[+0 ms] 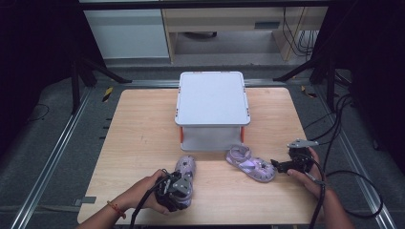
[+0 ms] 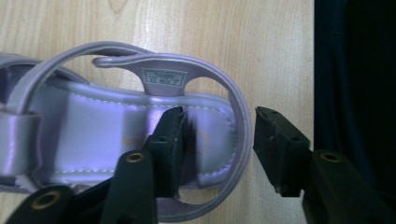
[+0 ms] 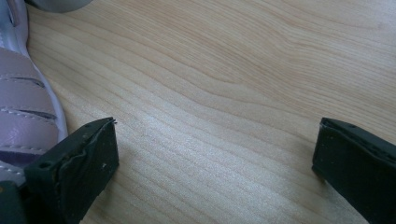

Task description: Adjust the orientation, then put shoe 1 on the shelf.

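Two lilac child's sandals lie on the wooden table (image 1: 143, 138). The left sandal (image 1: 185, 168) sits near the front edge with its heel toward me. My left gripper (image 1: 183, 185) straddles its heel strap (image 2: 239, 121): one jaw rests inside on the insole (image 2: 107, 135), the other stands outside the strap with a small gap. The left gripper (image 2: 219, 149) is open around the strap. The right sandal (image 1: 250, 164) lies on its sole, toe to the right. My right gripper (image 1: 278, 165) hovers just beside that toe. The right gripper (image 3: 215, 163) is wide open over bare wood, the sandal (image 3: 23, 116) by its left jaw.
A white lidded box (image 1: 212, 98) on short orange-cornered legs stands at the middle back of the table, just behind both sandals. Cables (image 1: 344, 157) trail off the right edge. Dark floor and metal rails surround the table.
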Tool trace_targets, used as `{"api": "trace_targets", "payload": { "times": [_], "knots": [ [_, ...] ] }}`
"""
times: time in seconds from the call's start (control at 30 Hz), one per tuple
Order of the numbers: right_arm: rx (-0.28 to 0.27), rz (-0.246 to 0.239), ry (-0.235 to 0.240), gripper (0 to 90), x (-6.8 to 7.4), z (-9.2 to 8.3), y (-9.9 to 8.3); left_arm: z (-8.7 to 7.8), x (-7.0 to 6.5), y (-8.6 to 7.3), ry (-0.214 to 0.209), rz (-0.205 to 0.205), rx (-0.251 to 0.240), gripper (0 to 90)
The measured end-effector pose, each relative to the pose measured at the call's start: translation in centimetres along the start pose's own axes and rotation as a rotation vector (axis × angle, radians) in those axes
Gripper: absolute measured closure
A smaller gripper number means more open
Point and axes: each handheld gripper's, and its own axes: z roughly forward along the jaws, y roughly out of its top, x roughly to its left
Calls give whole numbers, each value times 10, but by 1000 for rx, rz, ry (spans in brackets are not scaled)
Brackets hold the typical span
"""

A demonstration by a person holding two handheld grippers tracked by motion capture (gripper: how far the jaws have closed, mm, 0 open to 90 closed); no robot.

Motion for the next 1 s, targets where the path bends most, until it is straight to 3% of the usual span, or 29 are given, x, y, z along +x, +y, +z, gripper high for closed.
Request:
{"api": "trace_targets", "payload": {
  "times": [0.13, 0.27, 0.3, 0.37, 0.4, 0.43, 0.77, 1.0],
  "knots": [
    [1, 1, 0, 5, 0, 1, 1, 0, -3, 1, 9, 21, 4, 586],
    [1, 1, 1, 5, 0, 1, 1, 0, -4, 1, -13, 30, 1, 685],
    [1, 1, 1, 5, 0, 1, 1, -1, 0, 0, -7, 12, -5, 781],
    [1, 1, 1, 5, 0, 1, 1, -1, 1, 0, -12, 17, -8, 789],
    [1, -1, 1, 5, 0, 1, 1, -1, 0, 0, -11, 26, -7, 789],
    [2, -2, 3, 5, 0, 1, 1, 0, -2, 1, -7, 62, 0, 833],
    [2, -2, 3, 5, 0, 1, 1, -1, 0, 6, -11, 93, 17, 855],
    [2, -1, 4, 5, 0, 1, 1, -13, 5, 22, 44, 117, -25, 858]
  ]
}}
